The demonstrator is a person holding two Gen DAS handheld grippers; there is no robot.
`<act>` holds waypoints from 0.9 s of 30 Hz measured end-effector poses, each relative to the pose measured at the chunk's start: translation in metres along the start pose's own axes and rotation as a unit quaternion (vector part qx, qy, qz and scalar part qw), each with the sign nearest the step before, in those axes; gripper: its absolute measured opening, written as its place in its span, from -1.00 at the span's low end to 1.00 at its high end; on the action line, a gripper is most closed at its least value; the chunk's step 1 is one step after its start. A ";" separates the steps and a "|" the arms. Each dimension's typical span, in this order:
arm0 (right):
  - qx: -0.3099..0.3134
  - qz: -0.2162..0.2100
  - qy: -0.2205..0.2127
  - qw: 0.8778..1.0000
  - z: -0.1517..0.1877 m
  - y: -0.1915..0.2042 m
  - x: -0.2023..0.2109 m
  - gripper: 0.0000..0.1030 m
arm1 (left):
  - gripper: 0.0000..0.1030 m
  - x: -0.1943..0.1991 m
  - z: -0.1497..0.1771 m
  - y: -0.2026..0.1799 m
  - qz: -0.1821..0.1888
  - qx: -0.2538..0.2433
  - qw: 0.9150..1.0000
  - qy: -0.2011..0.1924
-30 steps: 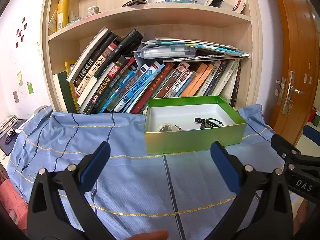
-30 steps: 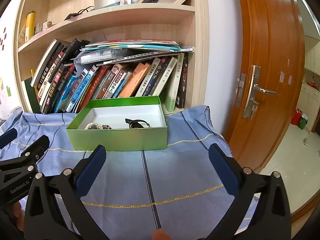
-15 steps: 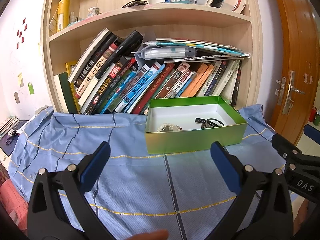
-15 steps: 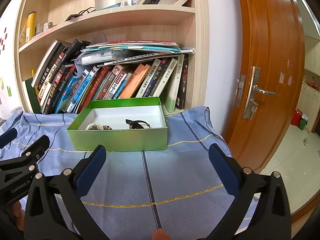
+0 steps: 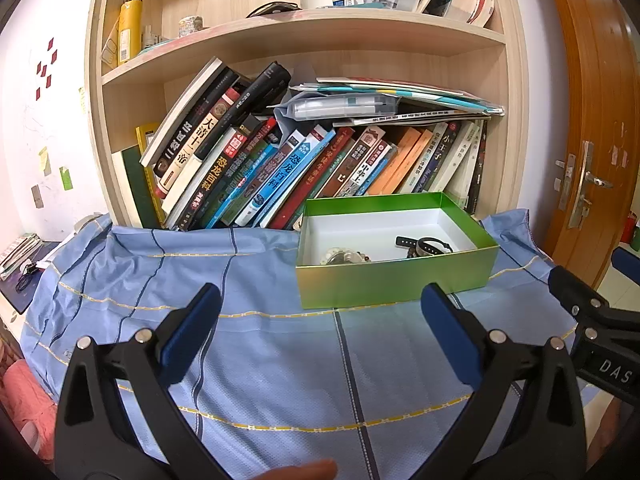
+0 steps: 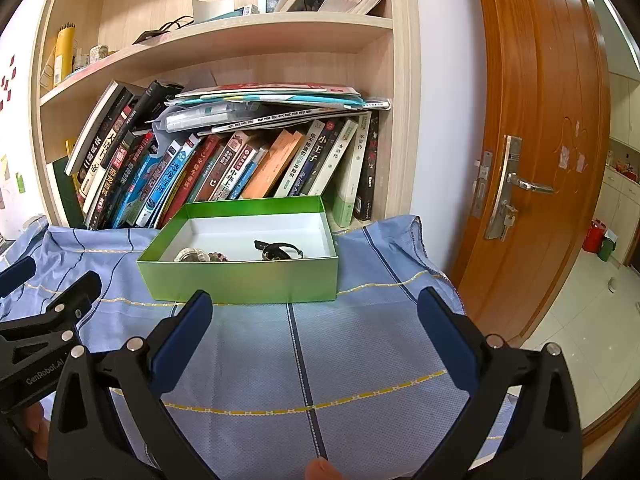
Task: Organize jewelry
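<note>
**Over the blue cloth, both grippers gape**

Above woven, gold-striped cloth (image 5: 260, 360), left gripper (image 5: 320, 332) and right gripper (image 6: 316, 328) hang with jaws apart (blue pads, empty). Beyond, a glossy green box (image 5: 392, 284) holds a black strap (image 5: 424, 245) and beads (image 5: 344, 257).

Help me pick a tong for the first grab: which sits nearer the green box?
Right, by a little. The right tongs face the green box squarely; the left tongs sit off to its left.

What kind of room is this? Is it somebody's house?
Probably a room in a home, maybe a study or bedroom. A wooden bookshelf crammed with books stands behind a cloth-covered table, and a wooden door opens onto a tiled room.
</note>
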State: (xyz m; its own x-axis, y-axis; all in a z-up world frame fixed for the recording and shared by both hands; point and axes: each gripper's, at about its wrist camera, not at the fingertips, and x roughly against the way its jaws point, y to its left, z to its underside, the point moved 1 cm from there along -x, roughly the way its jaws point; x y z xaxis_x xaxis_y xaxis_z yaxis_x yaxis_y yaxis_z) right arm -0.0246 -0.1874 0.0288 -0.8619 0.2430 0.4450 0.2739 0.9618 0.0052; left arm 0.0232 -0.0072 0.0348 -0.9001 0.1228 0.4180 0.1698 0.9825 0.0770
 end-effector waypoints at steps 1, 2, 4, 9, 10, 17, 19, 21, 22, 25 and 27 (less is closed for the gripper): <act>0.000 0.001 0.000 1.000 0.000 0.000 0.000 0.94 | 0.92 0.000 0.000 0.001 0.000 0.002 1.000 0.001; -0.001 0.000 0.000 1.000 0.000 0.000 0.000 0.94 | 0.92 0.000 0.000 0.001 0.000 0.003 1.000 0.002; -0.002 0.001 0.000 1.000 0.000 0.001 0.000 0.94 | 0.92 -0.001 0.000 0.002 -0.001 0.002 1.000 0.003; 0.000 0.000 0.001 1.000 0.000 0.002 0.000 0.94 | 0.92 -0.001 0.000 0.003 0.003 -0.003 1.000 0.001; 0.000 -0.001 0.002 1.000 0.000 0.002 0.000 0.94 | 0.92 -0.001 0.000 0.003 0.005 -0.003 1.000 0.001; 0.002 -0.002 0.003 1.000 0.000 0.004 -0.001 0.94 | 0.92 -0.003 0.000 0.004 0.007 -0.003 1.000 0.003; 0.001 -0.002 0.003 1.000 0.000 0.004 -0.001 0.94 | 0.92 -0.003 0.000 0.004 0.008 -0.003 1.000 0.003; 0.001 -0.001 0.003 1.000 0.000 0.004 0.000 0.94 | 0.92 -0.003 0.000 0.004 0.008 -0.003 1.000 0.003; 0.001 -0.001 0.003 1.000 0.000 0.004 -0.001 0.94 | 0.92 -0.003 0.000 0.004 0.008 -0.004 1.000 0.003; 0.000 -0.002 0.005 1.000 0.001 0.004 -0.002 0.94 | 0.92 -0.004 0.000 0.003 0.008 -0.004 1.000 0.004; 0.000 -0.004 0.006 1.000 0.001 0.004 -0.004 0.94 | 0.92 -0.005 0.001 0.003 0.007 -0.005 1.000 0.006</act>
State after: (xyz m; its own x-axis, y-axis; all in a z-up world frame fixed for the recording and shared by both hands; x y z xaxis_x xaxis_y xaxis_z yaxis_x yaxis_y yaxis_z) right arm -0.0205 -0.1846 0.0261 -0.8586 0.2342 0.4559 0.2676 0.9635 0.0091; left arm 0.0278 -0.0047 0.0321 -0.8930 0.1350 0.4294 0.1867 0.9791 0.0804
